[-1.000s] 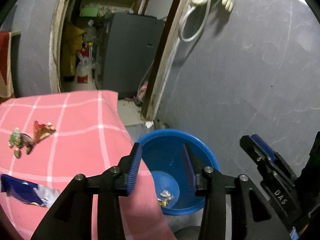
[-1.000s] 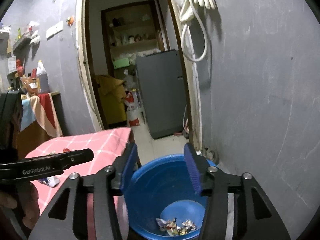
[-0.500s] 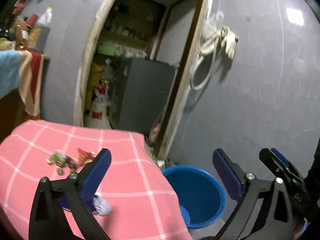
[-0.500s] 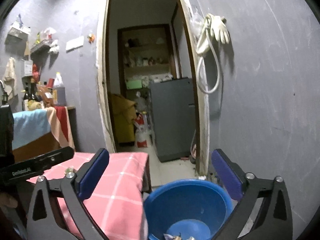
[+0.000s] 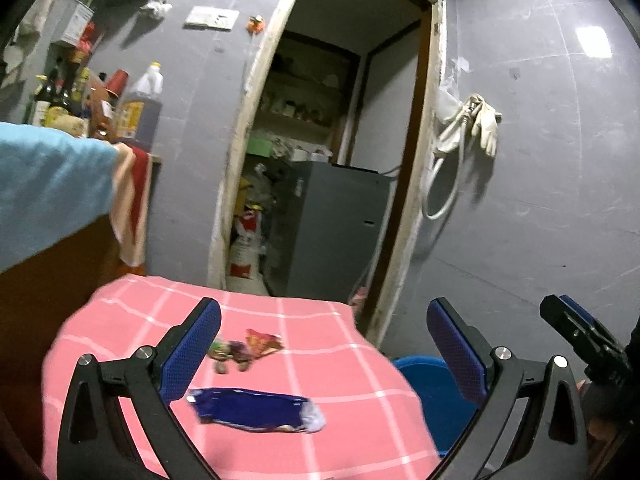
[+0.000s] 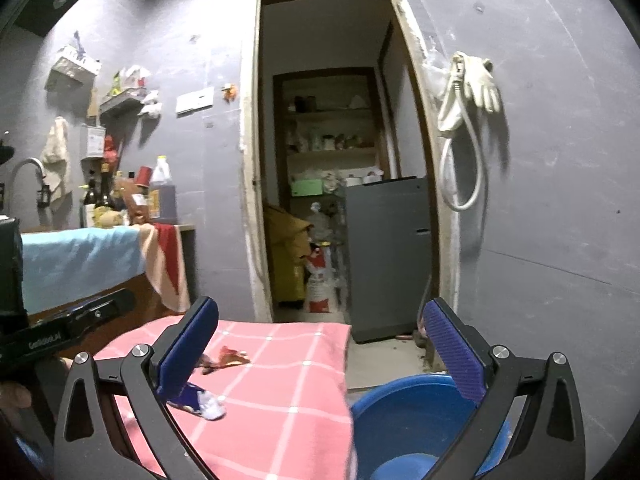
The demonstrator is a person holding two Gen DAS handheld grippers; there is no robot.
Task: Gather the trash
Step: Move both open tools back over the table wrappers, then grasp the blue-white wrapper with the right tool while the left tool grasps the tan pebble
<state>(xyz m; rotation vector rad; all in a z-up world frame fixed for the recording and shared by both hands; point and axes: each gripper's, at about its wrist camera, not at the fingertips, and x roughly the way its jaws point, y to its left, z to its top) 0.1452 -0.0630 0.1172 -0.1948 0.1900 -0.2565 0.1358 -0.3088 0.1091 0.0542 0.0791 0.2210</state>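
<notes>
Both sets of jaws, narrow over the blue basin a second ago, have just been opening; left gripper and right gripper now gape empty. View has swung to the pink checked cloth. Blue wrapper and small crumpled wrappers lie there uncollected: likely next pickups.

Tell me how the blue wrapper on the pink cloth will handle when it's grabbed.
The blue wrapper lies flat and creased, so it is probably light and floppy. Its film looks glossy, so it may slip or slide on the cloth if pushed.
</notes>
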